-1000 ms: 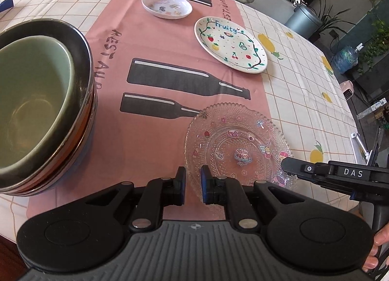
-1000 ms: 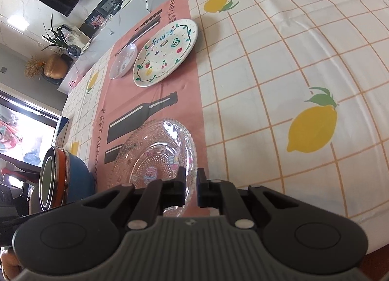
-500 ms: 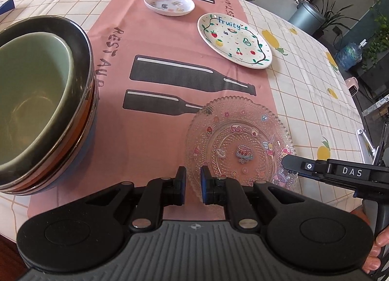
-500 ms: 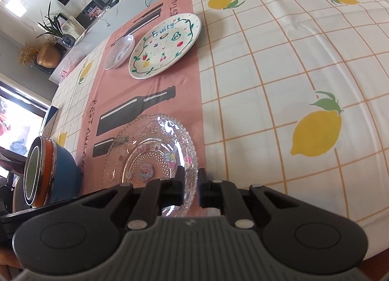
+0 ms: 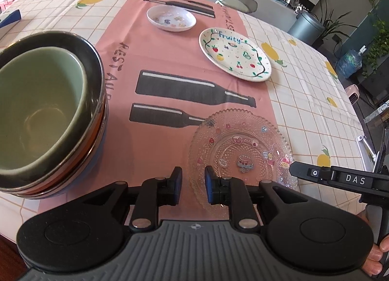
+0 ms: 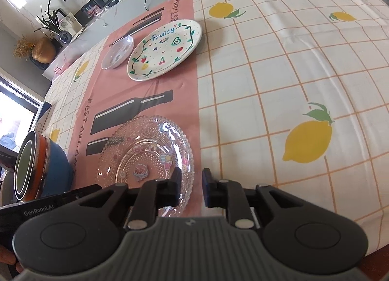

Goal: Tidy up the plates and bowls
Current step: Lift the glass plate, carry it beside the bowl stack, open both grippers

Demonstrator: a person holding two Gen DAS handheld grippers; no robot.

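2 grippers flank glass plate.

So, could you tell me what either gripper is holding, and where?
Nothing is held: both the left gripper and right gripper are opening, straddling the clear glass plate's near rim.

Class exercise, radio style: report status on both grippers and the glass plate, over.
Left gripper and right gripper both opening, pads off the glass plate. Plate flat on the pink runner. Nothing in the way; stacked bowls stand clear.

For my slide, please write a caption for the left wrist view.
Left gripper opening at the edge of the clear glass plate, beside the stacked bowls on the pink runner.
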